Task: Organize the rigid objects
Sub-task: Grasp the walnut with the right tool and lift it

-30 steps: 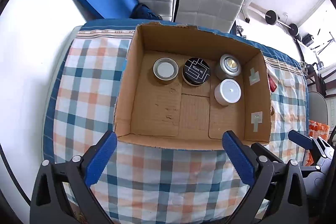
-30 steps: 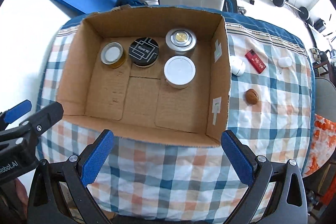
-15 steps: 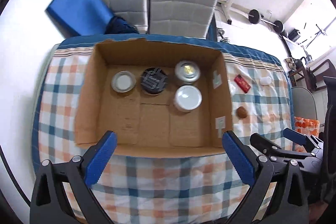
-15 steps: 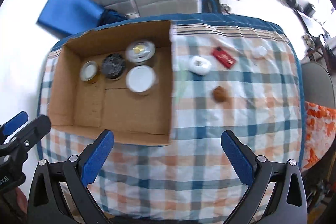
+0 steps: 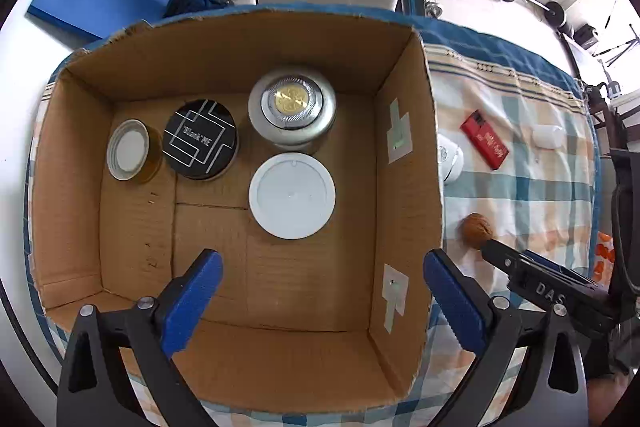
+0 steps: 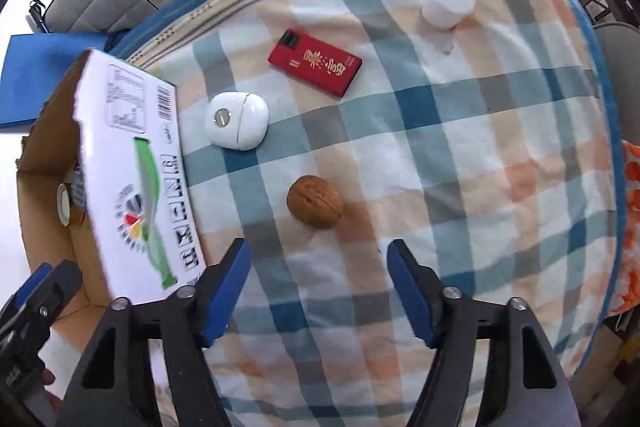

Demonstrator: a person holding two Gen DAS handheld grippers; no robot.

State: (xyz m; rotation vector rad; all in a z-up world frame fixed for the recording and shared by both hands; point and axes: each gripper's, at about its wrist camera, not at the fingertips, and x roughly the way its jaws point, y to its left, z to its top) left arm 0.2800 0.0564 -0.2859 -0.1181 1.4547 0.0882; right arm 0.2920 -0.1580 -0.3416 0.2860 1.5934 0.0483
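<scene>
Here the right gripper (image 6: 318, 283) is hovering just short of the walnut (image 6: 315, 201) on the checked cloth (image 6: 460, 155), jaws spread and empty; the left gripper (image 5: 320, 301) is hanging released over the cardboard box (image 5: 408, 195)

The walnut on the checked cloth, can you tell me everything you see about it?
The walnut is brown, round and whole, with a wrinkly hard shell and a seam line. It lies alone on the checked cloth, outside the cardboard box, touching nothing else. The open right gripper points at it, fingers not touching it.
</scene>
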